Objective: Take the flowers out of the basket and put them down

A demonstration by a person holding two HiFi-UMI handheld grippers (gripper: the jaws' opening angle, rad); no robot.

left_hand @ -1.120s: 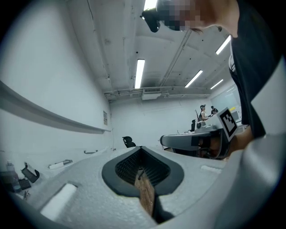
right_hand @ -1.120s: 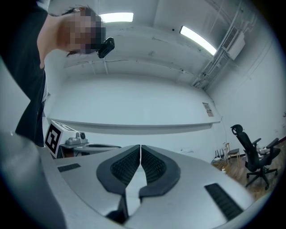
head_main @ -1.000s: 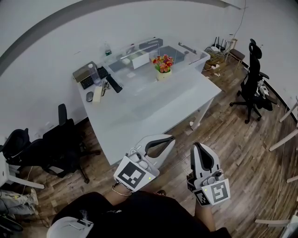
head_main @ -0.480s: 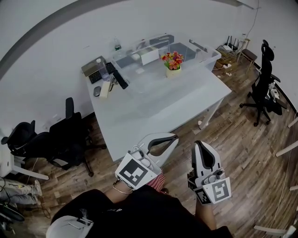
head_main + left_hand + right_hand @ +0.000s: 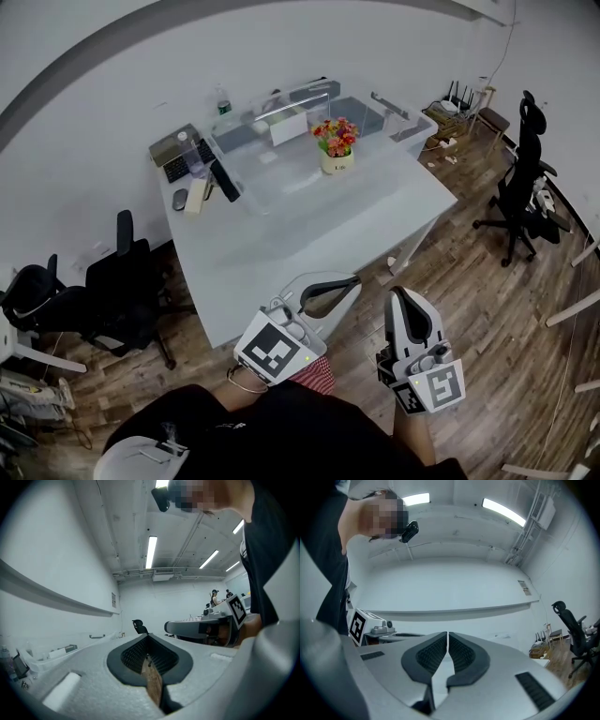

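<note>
The bunch of red, orange and yellow flowers stands upright in its small cream-coloured basket, which sits on the far half of the long white rectangular table, just in front of a large clear plastic bin. Towards the table's left end lie a dark keyboard, a clear plastic bottle and a small dark mouse, well apart from the basket. Both grippers are held close to the person's body at the bottom of the head view, well short of the flowers. The left gripper, a grey two-jaw tool with a black-and-white marker cube, has its tips at the near edge of the table. The right gripper of the same make hangs beside it over the brown wooden floor. In the left gripper view, the left gripper has its ribbed black pads pressed together with nothing between them, only a sliver of floor showing below. In the right gripper view, the right gripper is likewise closed to a hairline slit and empty, pointing at a pale wall. A black office chair stands on the floor to the right of the table.
</note>
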